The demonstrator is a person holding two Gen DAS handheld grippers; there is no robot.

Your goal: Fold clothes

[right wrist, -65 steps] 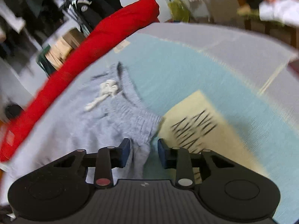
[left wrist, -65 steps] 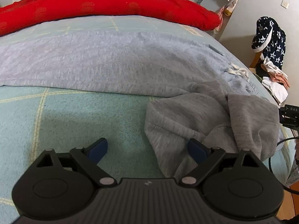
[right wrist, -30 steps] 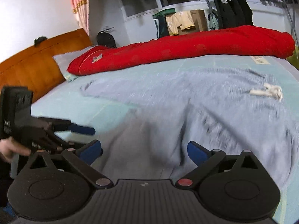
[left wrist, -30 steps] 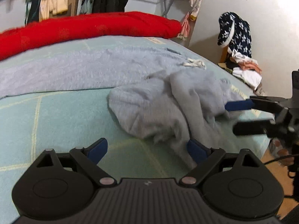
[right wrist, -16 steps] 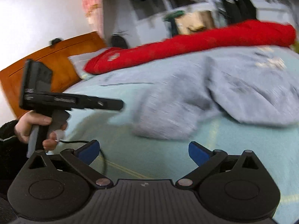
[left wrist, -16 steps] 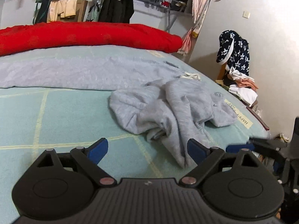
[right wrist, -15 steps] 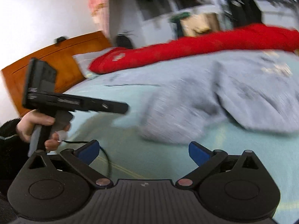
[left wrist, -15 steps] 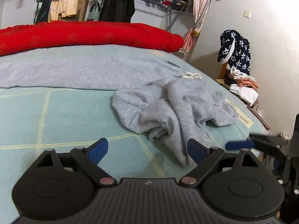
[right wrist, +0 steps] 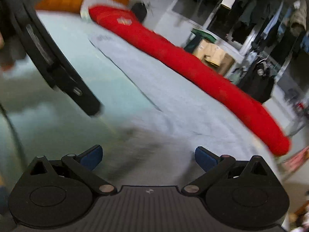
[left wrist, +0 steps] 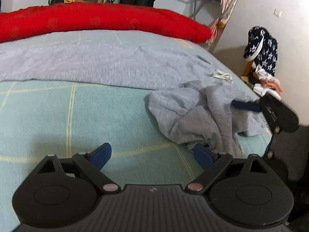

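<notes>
A crumpled grey garment [left wrist: 197, 114] lies in a heap on the pale green bedspread [left wrist: 77, 119], near the bed's right edge. My left gripper [left wrist: 152, 154] is open just above the bedspread, its right fingertip [left wrist: 201, 154] touching the heap's near hem. The right gripper's body [left wrist: 278, 116] comes in from the right, one blue finger [left wrist: 245, 106] lying over the heap's right side. In the blurred right wrist view, my right gripper [right wrist: 147, 157] is open over smeared grey cloth [right wrist: 154, 143]. The left gripper's body [right wrist: 50, 58] shows at upper left.
A wide pale blue-grey cloth [left wrist: 92, 65] with a white drawstring [left wrist: 222, 75] is spread behind the heap. A long red quilt [left wrist: 96, 19] lies along the far side. A chair with piled clothes [left wrist: 260, 52] stands right of the bed. Hanging clothes and boxes [right wrist: 214, 56] stand beyond.
The right gripper has risen from beside the bed edge onto the heap's right side, and its view has swung round. My left gripper has dipped closer to the heap's near hem.
</notes>
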